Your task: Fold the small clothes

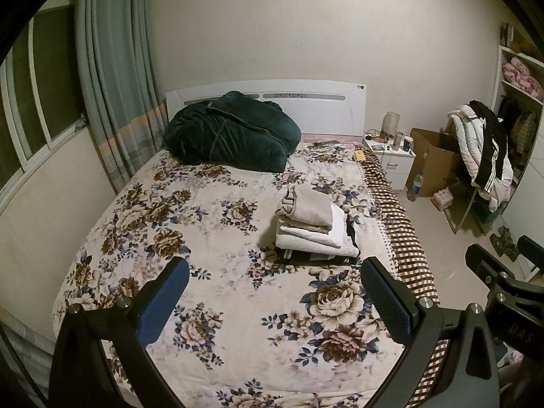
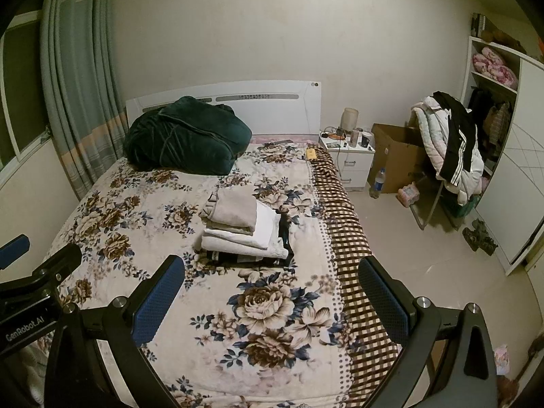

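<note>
A stack of folded clothes [image 1: 314, 227] lies on the floral bedspread [image 1: 210, 238], right of the bed's middle: a beige piece on top, white pieces under it, a dark piece at the bottom. It also shows in the right wrist view [image 2: 243, 229]. My left gripper [image 1: 275, 292] is open and empty, held above the bed's near end, short of the stack. My right gripper [image 2: 272, 292] is open and empty, beside the left one over the bed's right part. The right gripper's body shows in the left wrist view [image 1: 503, 278].
A dark green bundled blanket [image 1: 231, 132] lies at the headboard. A checked blanket [image 1: 404, 238] hangs over the bed's right edge. A white nightstand [image 2: 346, 156], a cardboard box [image 2: 397, 156], a bottle [image 2: 377, 183] and a chair heaped with clothes [image 2: 448, 142] stand on the floor at right. Curtains [image 1: 108, 85] hang at left.
</note>
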### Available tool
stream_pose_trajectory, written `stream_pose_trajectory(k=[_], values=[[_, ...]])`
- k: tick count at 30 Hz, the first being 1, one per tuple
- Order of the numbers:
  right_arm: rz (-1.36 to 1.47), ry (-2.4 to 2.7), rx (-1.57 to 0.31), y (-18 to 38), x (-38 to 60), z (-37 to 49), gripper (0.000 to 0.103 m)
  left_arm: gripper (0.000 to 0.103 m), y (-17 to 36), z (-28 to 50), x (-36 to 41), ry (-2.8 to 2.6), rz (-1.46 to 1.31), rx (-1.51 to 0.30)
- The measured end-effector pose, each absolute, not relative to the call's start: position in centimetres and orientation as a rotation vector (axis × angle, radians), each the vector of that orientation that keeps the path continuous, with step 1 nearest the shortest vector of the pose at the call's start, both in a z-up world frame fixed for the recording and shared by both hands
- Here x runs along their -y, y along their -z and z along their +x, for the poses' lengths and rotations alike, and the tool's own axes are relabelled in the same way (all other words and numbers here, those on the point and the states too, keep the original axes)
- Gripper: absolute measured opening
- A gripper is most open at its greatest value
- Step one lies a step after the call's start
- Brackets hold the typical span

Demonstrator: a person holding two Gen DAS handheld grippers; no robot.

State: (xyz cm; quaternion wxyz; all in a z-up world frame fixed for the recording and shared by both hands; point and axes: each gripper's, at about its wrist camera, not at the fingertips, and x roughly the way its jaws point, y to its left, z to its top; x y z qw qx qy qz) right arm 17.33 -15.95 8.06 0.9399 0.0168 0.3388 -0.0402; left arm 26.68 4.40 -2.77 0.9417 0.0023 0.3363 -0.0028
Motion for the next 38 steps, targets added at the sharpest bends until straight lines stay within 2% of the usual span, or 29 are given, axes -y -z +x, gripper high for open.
stream_pose_trajectory(k=[38], values=[[0.036, 0.077, -0.697, -7.51, 16.5, 16.66, 0.103, 0.103, 2.98, 26.78, -5.11, 0.009, 0.007, -0.679]])
